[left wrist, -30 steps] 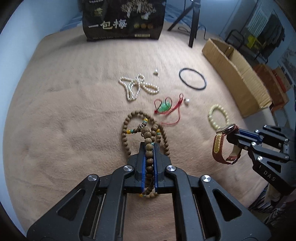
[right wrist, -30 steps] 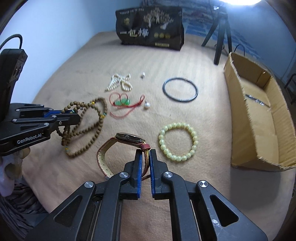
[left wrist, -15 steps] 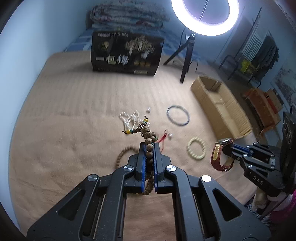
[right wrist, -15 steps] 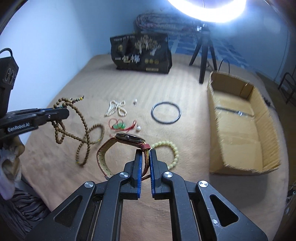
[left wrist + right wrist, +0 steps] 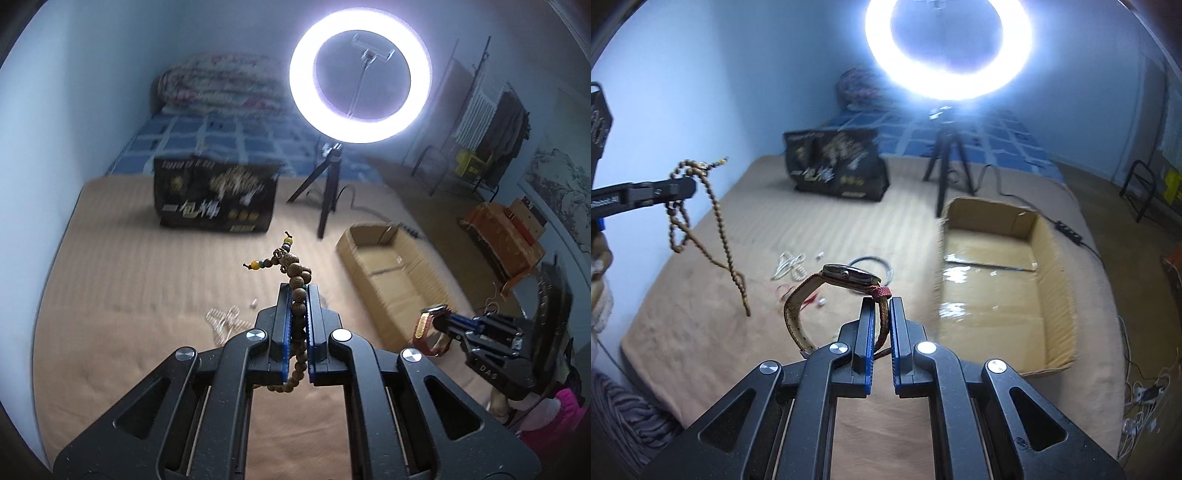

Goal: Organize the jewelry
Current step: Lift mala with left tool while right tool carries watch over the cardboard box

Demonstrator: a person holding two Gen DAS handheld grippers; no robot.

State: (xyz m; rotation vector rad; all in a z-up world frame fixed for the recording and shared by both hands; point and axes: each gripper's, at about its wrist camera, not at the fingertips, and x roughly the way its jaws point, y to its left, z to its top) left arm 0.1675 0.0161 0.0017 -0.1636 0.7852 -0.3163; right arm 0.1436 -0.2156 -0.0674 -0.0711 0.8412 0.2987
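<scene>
We hold the wooden bead strand point(image 5: 298, 291) pinched in our left gripper point(image 5: 299, 295), its loops dangling clear above the tan blanket point(image 5: 147, 295). Our right gripper point(image 5: 881, 306) is clamped on the strap of the wristwatch point(image 5: 849, 275), which juts up and left, also off the blanket. Below lie the pearl necklace point(image 5: 788, 264) and dark bangle point(image 5: 871, 262); the open cardboard box point(image 5: 1049, 258) sits to their right.
</scene>
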